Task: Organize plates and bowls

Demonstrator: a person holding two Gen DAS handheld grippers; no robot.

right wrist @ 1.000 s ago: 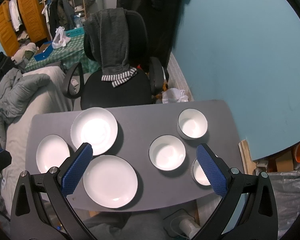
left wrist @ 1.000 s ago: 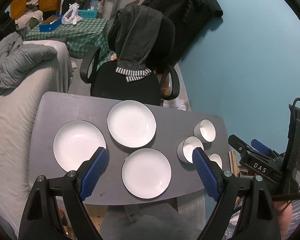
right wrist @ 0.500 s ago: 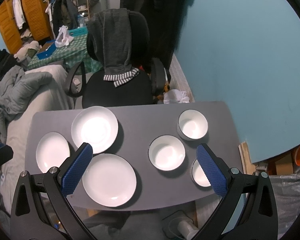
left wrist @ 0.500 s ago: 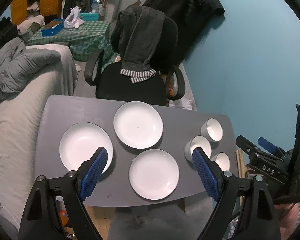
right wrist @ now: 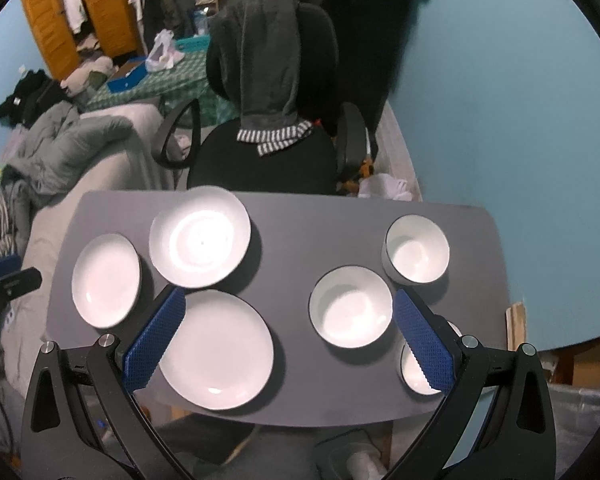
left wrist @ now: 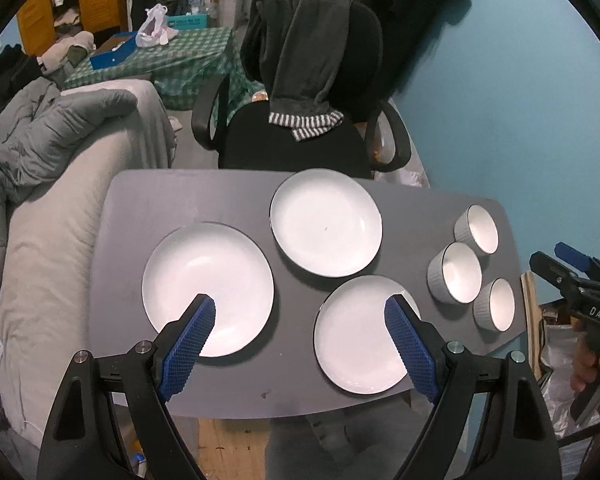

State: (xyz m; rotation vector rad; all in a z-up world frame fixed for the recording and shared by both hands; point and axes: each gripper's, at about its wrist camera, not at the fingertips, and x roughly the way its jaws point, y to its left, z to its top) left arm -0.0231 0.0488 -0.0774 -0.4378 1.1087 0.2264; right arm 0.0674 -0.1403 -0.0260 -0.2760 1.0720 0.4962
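Left wrist view. Left tool (left wrist: 300, 312): fingers spread wide, nothing held, hovering above the near edge of the grey counter (left wrist: 188, 196). Three white plates with thin dark rims lie flat and apart: left plate (left wrist: 208, 288), far plate (left wrist: 326, 222), near plate (left wrist: 364, 334). Three small bowls, white inside and grey ribbed outside, cluster at the counter's right end: far bowl (left wrist: 477, 229), middle bowl (left wrist: 456, 272), near bowl (left wrist: 495, 304). Nothing is stacked yet. Judged step: approach to a first plate. Advice: come in low at a rim, since flat plates offer only the edge to pinch; the near plate's overhanging front rim looks the easiest entry. The right tool (left wrist: 572, 276) shows at the frame edge, held in a hand (left wrist: 592, 364).

Right wrist view. Right tool (right wrist: 290, 312): fingers wide apart, empty, above the counter's front. The middle bowl (right wrist: 350, 306) sits between its fingers in the frame, the far bowl (right wrist: 417, 249) beyond, the near bowl (right wrist: 420, 368) partly hidden by the right finger. Bowls look light and nestable; grip one wall and lower it squarely into the next. Glazed surfaces appear slippery.
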